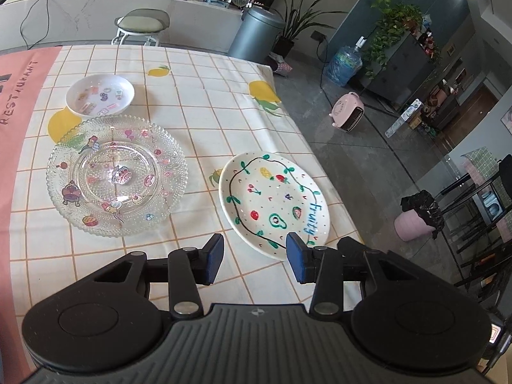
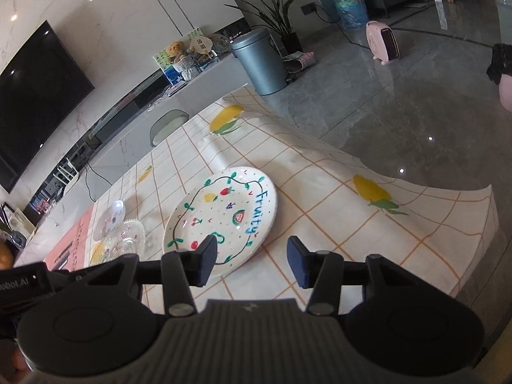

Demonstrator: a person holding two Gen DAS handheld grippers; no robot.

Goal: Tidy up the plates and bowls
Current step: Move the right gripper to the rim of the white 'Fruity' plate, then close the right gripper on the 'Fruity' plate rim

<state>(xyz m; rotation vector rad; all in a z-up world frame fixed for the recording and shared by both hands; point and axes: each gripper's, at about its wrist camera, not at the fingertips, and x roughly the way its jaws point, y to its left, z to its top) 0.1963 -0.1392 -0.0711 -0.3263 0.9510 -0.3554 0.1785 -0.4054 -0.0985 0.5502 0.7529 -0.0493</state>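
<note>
A white ceramic plate painted with fruit and the word "Fruity" (image 1: 275, 201) lies near the table's right edge; it also shows in the right wrist view (image 2: 224, 214). A large beaded glass plate (image 1: 116, 174) lies to its left with a smaller clear glass dish (image 1: 115, 172) stacked inside it; the stack shows in the right wrist view (image 2: 123, 240). A small white sticker-patterned bowl (image 1: 100, 95) sits behind them and shows in the right wrist view (image 2: 112, 216). My left gripper (image 1: 254, 257) is open and empty above the Fruity plate's near rim. My right gripper (image 2: 251, 260) is open and empty, hovering at that plate's near edge.
The table wears a checked cloth with lemon prints (image 1: 204, 102) and a pink runner (image 1: 19, 96) at the left. The table's right edge (image 1: 307, 147) drops to a tiled floor. A stool (image 1: 142, 25), a grey bin (image 1: 256, 33) and a pink heater (image 1: 347, 112) stand beyond.
</note>
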